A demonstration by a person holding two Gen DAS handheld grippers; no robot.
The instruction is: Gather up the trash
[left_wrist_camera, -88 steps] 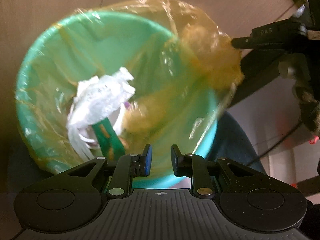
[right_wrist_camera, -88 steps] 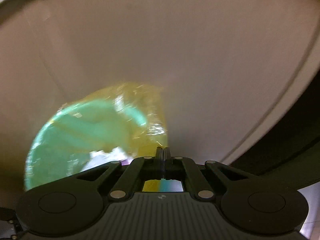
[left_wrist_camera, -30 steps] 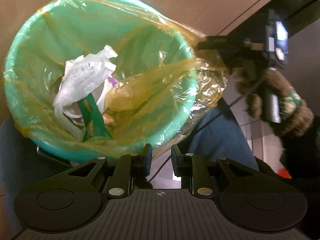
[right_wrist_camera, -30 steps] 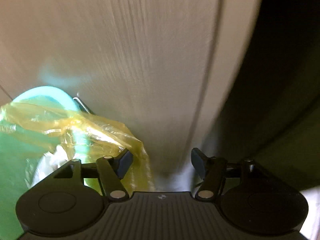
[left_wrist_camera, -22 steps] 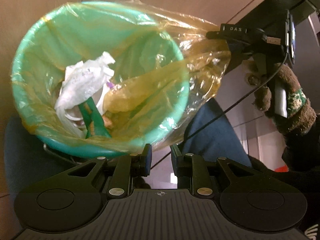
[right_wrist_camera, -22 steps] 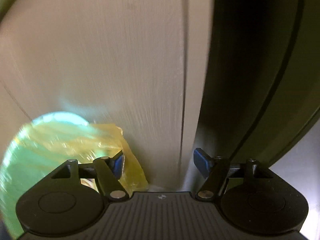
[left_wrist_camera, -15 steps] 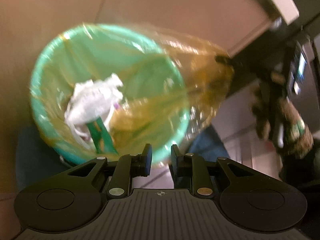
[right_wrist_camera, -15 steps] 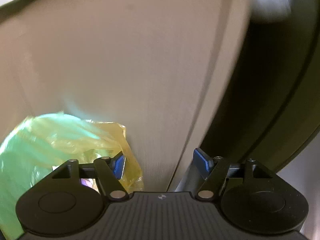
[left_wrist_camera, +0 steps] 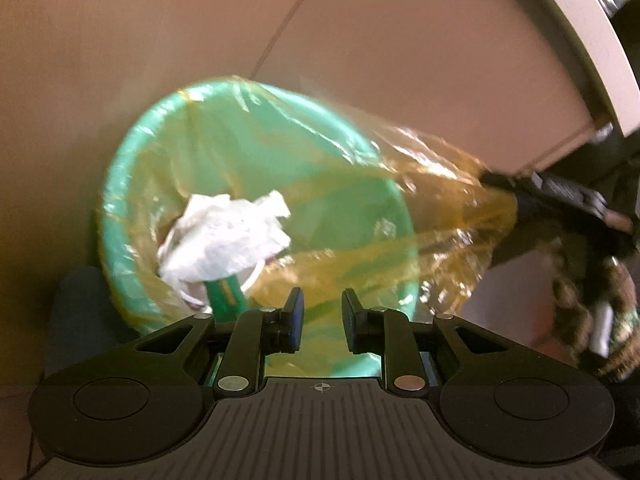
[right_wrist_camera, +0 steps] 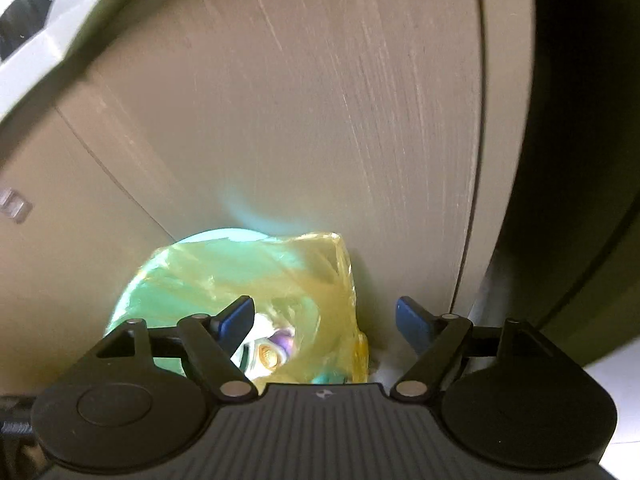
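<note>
A green bin [left_wrist_camera: 120, 208] lined with a yellow see-through bag [left_wrist_camera: 440, 208] stands against a beige panel. Crumpled white paper [left_wrist_camera: 228, 236] and a green wrapper [left_wrist_camera: 224, 296] lie inside. My left gripper [left_wrist_camera: 320, 316] hovers over the bin's near rim, its jaws a narrow gap apart with nothing between them. My right gripper [left_wrist_camera: 496, 184] sits at the bag's stretched-out right corner. In the right wrist view, the right gripper [right_wrist_camera: 324, 314] has its jaws wide and opening, with the bag's corner [right_wrist_camera: 332, 256] rising between them and neither pad pressing on it.
A beige cabinet panel [right_wrist_camera: 320, 120] backs the bin. A white countertop edge [left_wrist_camera: 592, 40] curves at upper right. A dark recess [right_wrist_camera: 580, 160] lies right of the panel. A knit-gloved hand [left_wrist_camera: 580, 292] holds the right gripper. Blue-grey cloth [left_wrist_camera: 76, 312] shows left of the bin.
The right gripper, shut at first, has opened and spread wider while rising. The left gripper has pulled back and up, so the bin looks smaller and more central.
</note>
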